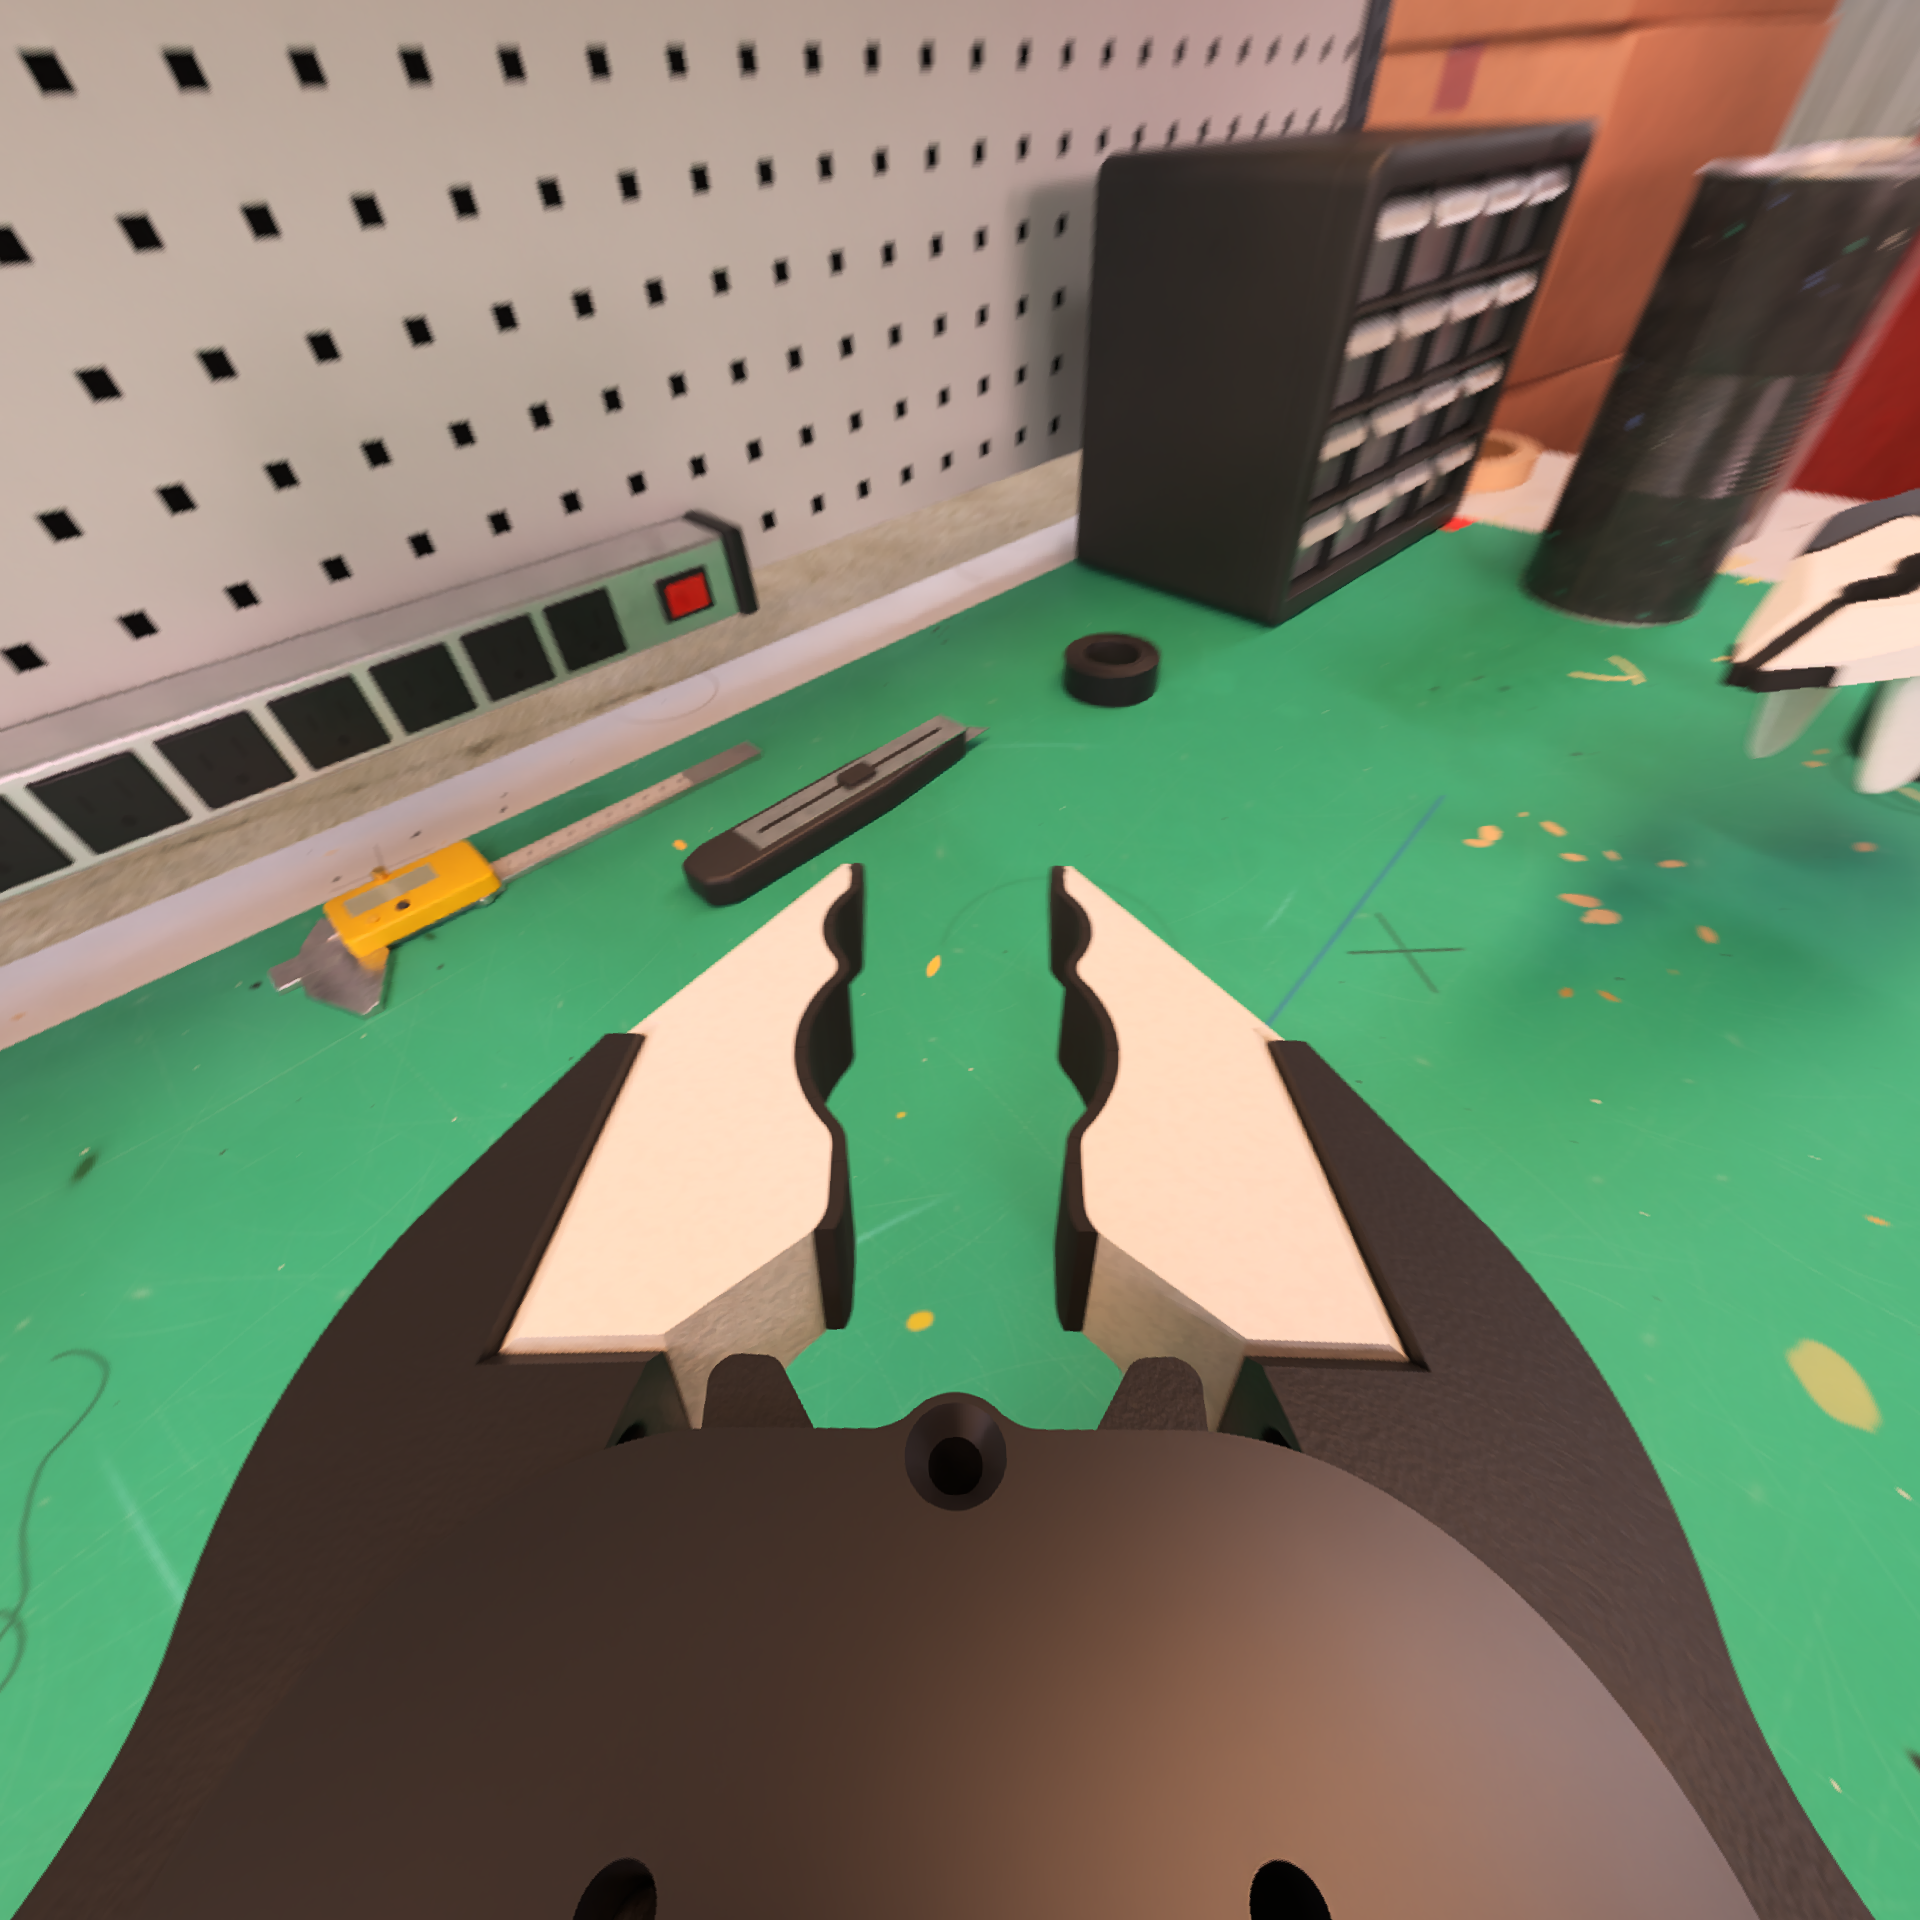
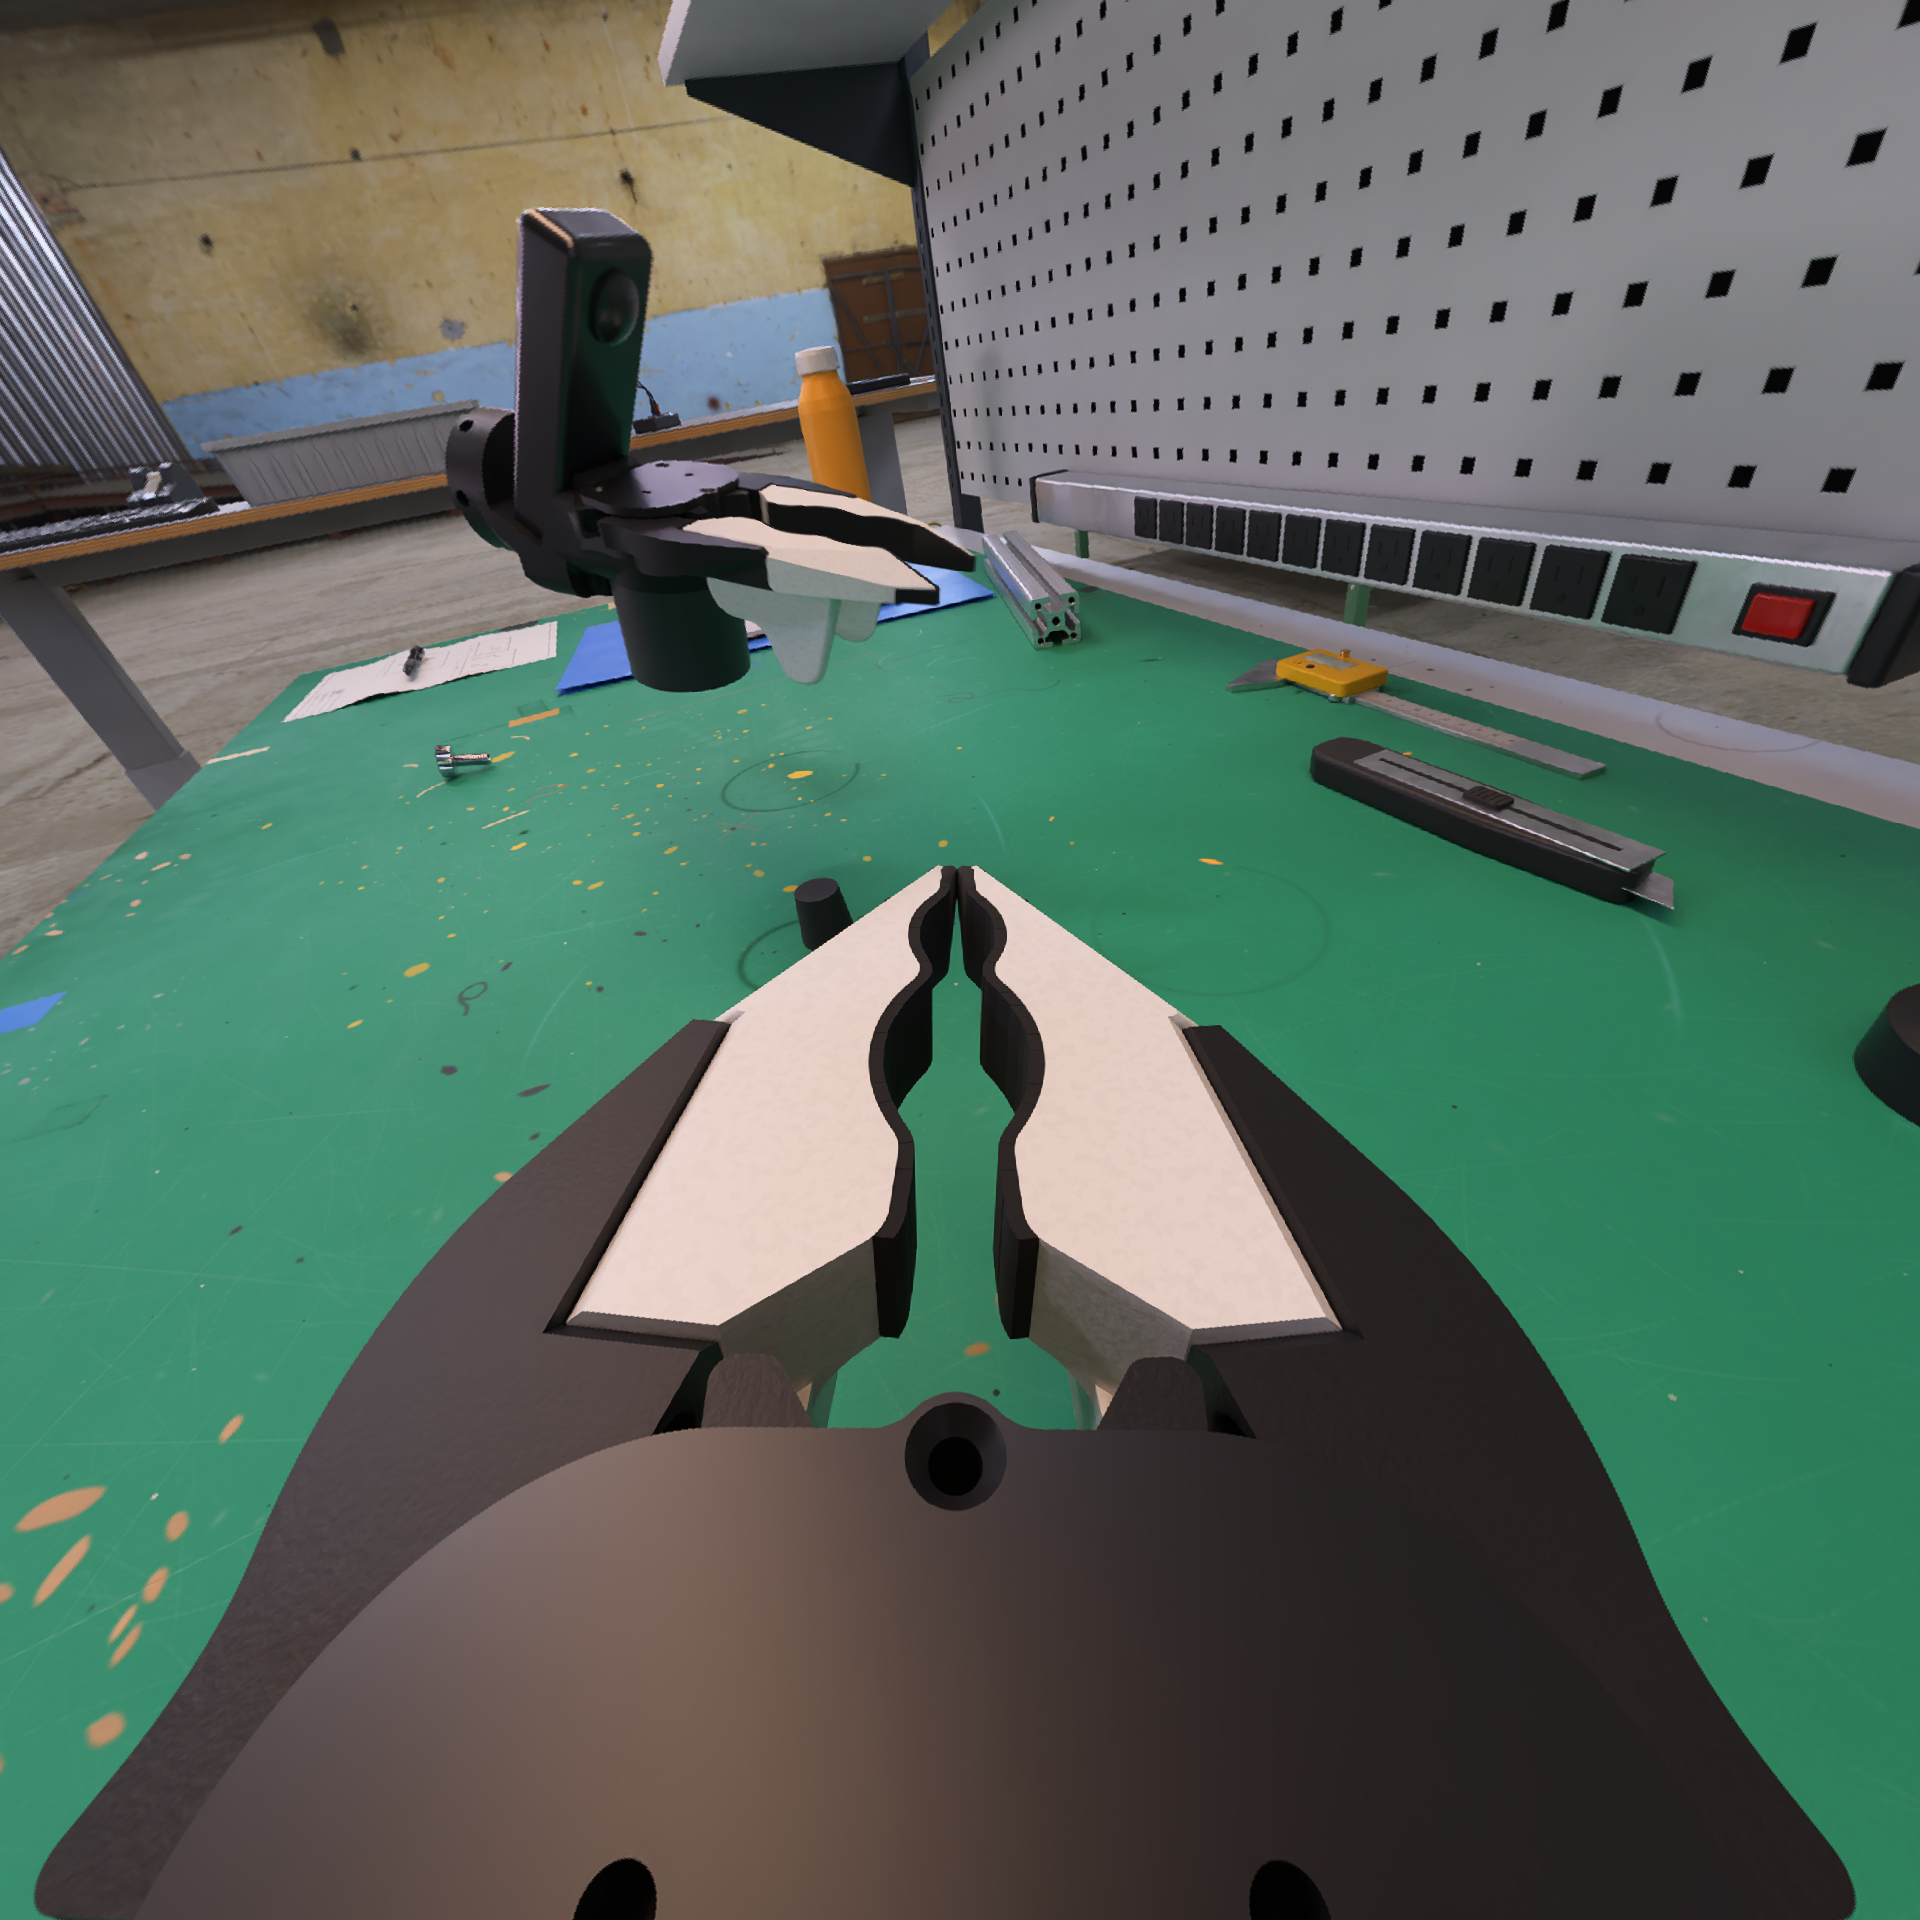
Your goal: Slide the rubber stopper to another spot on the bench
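Now the right gripper (image 2: 956, 873) hangs low over the green counter (image 2: 312, 1143) with its jaws nearly closed on nothing, and the small dark rubber stopper (image 2: 819, 906) stands on the counter just left of its fingertips, partly hidden behind the left finger so contact cannot be judged. Beyond the stopper the left gripper (image 1: 956, 873) floats above the counter, jaws parted and empty. Right of the stopper lie a black utility knife (image 2: 1486, 816) and a yellow caliper (image 2: 1335, 673); a dark round object (image 2: 1896, 1055) is cut off at the frame edge.
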### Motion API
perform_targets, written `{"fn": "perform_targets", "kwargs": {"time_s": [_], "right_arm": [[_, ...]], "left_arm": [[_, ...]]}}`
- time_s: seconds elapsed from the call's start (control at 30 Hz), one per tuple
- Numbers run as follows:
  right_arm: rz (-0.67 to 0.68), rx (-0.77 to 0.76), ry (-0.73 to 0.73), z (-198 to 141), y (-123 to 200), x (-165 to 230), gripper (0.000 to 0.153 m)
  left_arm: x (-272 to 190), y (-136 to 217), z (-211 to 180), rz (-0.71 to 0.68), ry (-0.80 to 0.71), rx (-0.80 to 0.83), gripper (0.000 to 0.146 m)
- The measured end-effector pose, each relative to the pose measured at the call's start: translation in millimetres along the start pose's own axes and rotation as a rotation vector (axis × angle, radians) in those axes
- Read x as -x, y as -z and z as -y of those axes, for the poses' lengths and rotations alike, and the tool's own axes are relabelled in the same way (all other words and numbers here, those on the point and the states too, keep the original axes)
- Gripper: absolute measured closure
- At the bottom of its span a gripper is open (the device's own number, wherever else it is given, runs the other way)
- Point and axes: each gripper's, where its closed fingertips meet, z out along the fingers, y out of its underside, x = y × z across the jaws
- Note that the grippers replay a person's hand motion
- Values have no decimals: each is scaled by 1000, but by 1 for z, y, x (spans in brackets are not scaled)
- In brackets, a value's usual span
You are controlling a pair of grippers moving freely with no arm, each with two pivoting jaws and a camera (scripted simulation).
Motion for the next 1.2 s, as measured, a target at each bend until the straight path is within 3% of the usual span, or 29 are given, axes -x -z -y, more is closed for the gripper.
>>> {"fn": "perform_targets", "kwargs": {"time_s": [0.07,0.27,0.57,0.63,0.73,0.83,1.2], "right_arm": [[-1,2,4,0,0,0,153],[-5,9,-8,-4,-2,-1,153],[-18,4,-15,-3,0,-4,153],[-18,6,-12,-3,-1,-4,153],[-19,7,-9,-3,0,-4,153],[-16,9,-11,-3,0,-4,153],[-25,4,-14,-2,2,-6,153]], "left_arm": [[-5,8,1,-32,0,-38,125],[-19,28,-22,-115,-48,65,124],[-59,32,-105,-280,-23,510,56],[-65,31,-119,-306,-40,576,61],[-74,26,-130,-331,-74,625,86],[-82,24,-133,-354,-133,648,122],[-163,46,-135,-736,-293,657,122]]}}
